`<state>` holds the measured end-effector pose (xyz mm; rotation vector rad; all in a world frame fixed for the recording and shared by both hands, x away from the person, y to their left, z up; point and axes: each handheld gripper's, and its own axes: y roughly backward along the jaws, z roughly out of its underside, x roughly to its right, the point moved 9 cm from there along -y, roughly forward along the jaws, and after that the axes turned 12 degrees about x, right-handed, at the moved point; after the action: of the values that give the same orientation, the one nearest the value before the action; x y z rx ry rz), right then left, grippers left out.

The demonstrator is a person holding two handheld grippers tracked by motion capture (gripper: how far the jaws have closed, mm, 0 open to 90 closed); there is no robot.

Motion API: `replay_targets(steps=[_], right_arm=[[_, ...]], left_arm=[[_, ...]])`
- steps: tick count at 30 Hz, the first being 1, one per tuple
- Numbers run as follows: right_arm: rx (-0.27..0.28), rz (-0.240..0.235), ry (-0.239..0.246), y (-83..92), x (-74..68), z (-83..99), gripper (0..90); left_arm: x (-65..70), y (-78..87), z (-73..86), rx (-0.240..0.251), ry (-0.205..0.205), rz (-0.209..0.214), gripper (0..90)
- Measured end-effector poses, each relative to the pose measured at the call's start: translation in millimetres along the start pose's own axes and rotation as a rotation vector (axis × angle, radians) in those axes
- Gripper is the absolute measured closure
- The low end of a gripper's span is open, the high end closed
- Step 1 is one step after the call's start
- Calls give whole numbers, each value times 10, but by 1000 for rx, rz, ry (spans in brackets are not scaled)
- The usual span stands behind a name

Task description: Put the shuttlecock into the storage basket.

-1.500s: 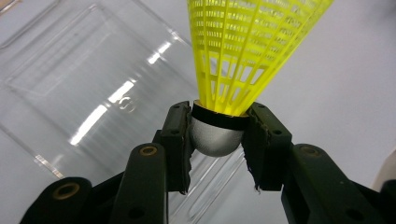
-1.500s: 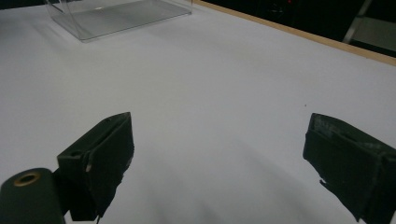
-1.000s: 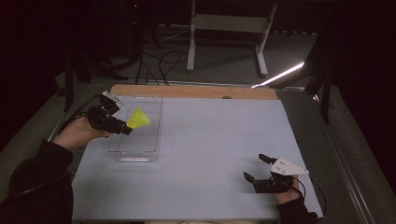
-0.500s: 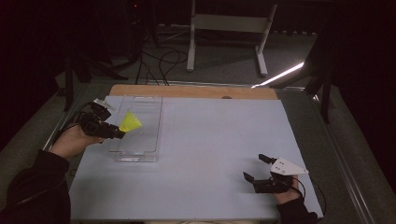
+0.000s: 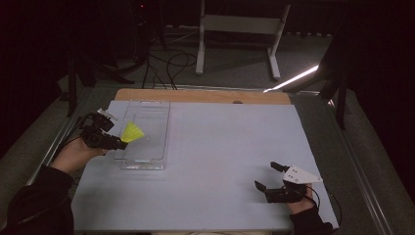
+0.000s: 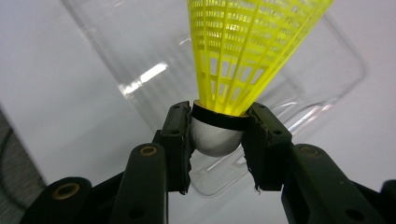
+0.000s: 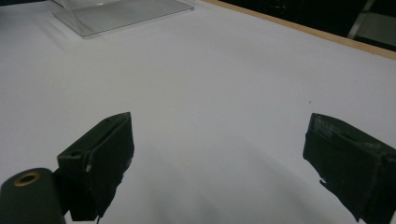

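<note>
My left gripper [image 6: 217, 135] had its jaws clamped on the white cork of a yellow plastic shuttlecock [image 6: 247, 51], one pad pressing each side of the rounded base, right below the black band. The mesh skirt flared up and away from the jaws, out over the clear plastic tray [image 6: 327, 84]. From the high view I had that gripper [image 5: 117, 143] at the left edge of the table, the shuttlecock [image 5: 132, 132] poking rightward across the tray's [image 5: 147, 164] near left wall, hanging above its floor rather than lying on it, as far as I could tell. The tray sat on the white table cover [image 5: 220, 161], well toward the left and far side.

My right gripper [image 7: 219, 158] had its jaws spread wide, nothing between them, just bare white surface underneath. In the high view it [image 5: 268, 177] lay low near the front right corner of the table, well apart from the tray, with the grey three-cornered plate on top of it and my hand behind it.
</note>
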<state>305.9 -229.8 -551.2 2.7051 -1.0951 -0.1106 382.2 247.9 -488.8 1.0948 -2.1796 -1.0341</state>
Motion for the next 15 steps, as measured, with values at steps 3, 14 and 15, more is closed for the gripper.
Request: replay_targets(steps=[3,14,15], right_arm=[[1,-1,1,0,-1,-1,99],[1,13,5,5,17,-4,99],[2,12,6,5,13,-7,98]], left_arm=[[9,-29,51,-7,12,-16,639],[20,-119,139,-18,25,-34,638],[23,-139,157,-25,20,-50,638]])
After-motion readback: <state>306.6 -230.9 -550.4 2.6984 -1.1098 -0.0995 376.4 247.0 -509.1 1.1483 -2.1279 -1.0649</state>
